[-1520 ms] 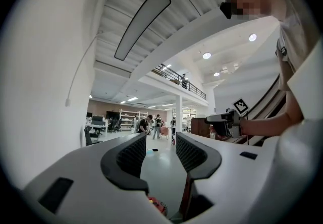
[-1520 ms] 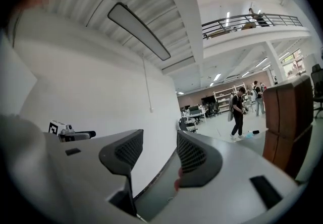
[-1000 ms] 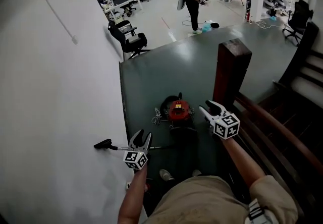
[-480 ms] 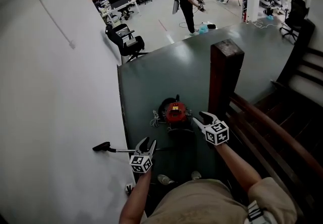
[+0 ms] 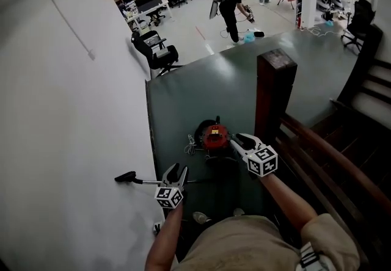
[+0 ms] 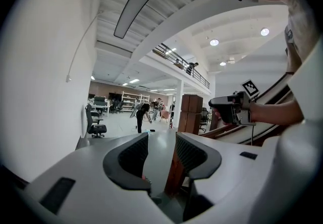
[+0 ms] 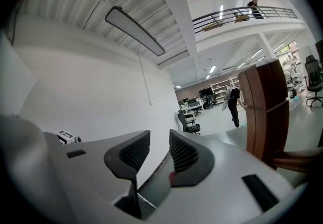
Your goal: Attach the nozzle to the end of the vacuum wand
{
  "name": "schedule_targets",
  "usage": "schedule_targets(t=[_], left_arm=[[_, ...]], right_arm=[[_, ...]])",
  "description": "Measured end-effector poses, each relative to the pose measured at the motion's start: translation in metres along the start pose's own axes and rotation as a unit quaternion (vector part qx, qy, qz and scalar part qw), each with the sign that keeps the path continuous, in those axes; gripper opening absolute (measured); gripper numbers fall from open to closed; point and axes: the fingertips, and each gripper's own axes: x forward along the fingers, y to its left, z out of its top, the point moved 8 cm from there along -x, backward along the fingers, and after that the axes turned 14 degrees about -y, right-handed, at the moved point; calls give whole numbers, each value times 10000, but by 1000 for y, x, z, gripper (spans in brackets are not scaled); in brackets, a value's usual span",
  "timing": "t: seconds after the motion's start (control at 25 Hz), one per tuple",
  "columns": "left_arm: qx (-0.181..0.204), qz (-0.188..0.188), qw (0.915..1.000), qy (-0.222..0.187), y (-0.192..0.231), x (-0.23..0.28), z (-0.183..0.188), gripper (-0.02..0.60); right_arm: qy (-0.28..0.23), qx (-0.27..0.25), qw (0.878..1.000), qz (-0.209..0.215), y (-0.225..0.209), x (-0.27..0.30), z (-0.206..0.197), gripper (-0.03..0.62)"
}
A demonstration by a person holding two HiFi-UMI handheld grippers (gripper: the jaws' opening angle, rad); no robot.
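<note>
On the dark floor by the white wall lies a thin silver wand (image 5: pixel 151 181) with a black nozzle (image 5: pixel 127 176) at its left end; I cannot tell whether the two are joined. A red vacuum canister (image 5: pixel 215 137) with cable sits farther out. My left gripper (image 5: pixel 176 169) (image 6: pixel 161 140) hovers over the wand's right part, open and empty. My right gripper (image 5: pixel 239 138) (image 7: pixel 159 140) hangs beside the canister and holds nothing. Its jaws have drawn closer, with a narrow gap between the pads. Each gripper view catches the other gripper: the right gripper (image 6: pixel 229 107), the left gripper (image 7: pixel 68 137).
A tall brown wooden post (image 5: pixel 274 93) and a stair handrail (image 5: pixel 330 148) stand close on the right. The white wall (image 5: pixel 61 141) borders the floor on the left. Beyond are a black office chair (image 5: pixel 156 50) and a person (image 5: pixel 232 1). The wearer's shoe (image 5: pixel 200 217) is near the wand.
Both grippers have sunk a little toward the floor. The right gripper has shifted left toward the canister and its jaws look narrower. The left jaws look unchanged.
</note>
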Motion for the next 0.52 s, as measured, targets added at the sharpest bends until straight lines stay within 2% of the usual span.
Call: schedule_targets(t=[0.16,0.52], left_arm=[[-19,20,9999,-112,6,-2,9,178],[-92,-5,9993,-352,15,2,18,178]], right_arm=[[-45,-110,9997,215,19,6,12,126],[-126,-598,9977,302,42,14,26,126]])
